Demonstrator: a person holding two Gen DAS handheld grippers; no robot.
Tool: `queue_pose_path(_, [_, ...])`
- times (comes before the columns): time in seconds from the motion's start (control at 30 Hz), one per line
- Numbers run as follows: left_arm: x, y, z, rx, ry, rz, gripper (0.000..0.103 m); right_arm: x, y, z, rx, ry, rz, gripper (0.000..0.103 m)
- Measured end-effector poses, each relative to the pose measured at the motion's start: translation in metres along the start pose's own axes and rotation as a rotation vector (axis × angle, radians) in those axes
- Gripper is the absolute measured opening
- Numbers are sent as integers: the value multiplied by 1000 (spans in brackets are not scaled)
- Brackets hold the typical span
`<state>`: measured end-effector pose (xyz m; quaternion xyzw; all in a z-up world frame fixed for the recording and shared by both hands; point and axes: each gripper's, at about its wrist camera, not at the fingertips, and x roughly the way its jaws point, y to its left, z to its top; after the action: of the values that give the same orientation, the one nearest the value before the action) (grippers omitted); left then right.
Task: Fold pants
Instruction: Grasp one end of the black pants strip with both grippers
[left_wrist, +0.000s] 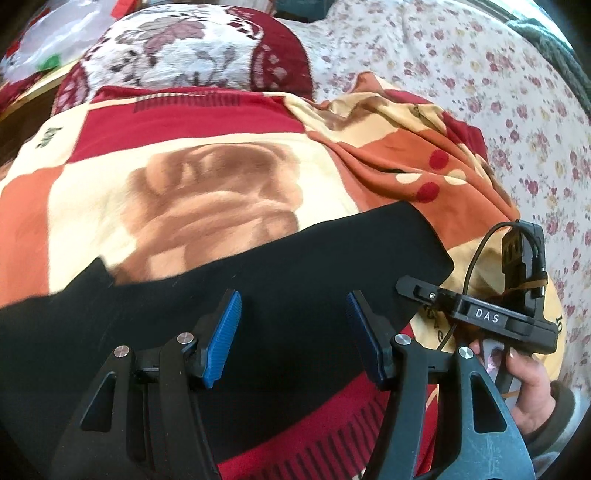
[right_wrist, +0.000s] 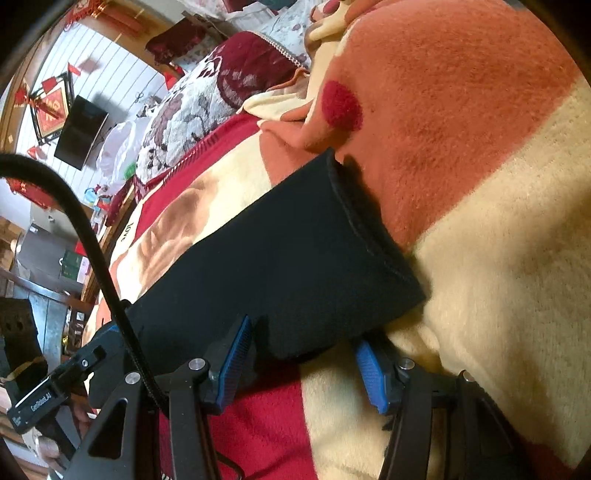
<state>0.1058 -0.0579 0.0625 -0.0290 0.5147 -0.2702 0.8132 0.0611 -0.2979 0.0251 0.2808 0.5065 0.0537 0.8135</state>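
Black pants lie flat across a red, cream and orange blanket on a bed. My left gripper hovers over their middle, open, its blue pads wide apart with only cloth below them. A hand holds the right gripper's black body just past the pants' right end. In the right wrist view the pants end in a stitched hem. My right gripper is open at their near corner; the cloth's edge lies between the pads, unpinched. The left gripper's body shows at lower left.
A crumpled orange fold of blanket rises behind the pants' right end. A flowered sheet covers the bed to the right, and a red and white plush pillow lies at the far end. A black cable arcs across the right wrist view.
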Motion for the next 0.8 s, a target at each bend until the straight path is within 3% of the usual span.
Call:
queue_pose_path(0.4, [26, -11, 28, 35, 44, -47, 59, 2, 4, 1, -19, -5, -18, 53])
queue_pose_path(0.5, [34, -19, 38, 88, 56, -57, 59, 2, 5, 2, -18, -8, -16, 53])
queue_pose_path(0.8, [73, -53, 72, 281, 148, -201, 59, 2, 3, 2, -23, -27, 3, 53])
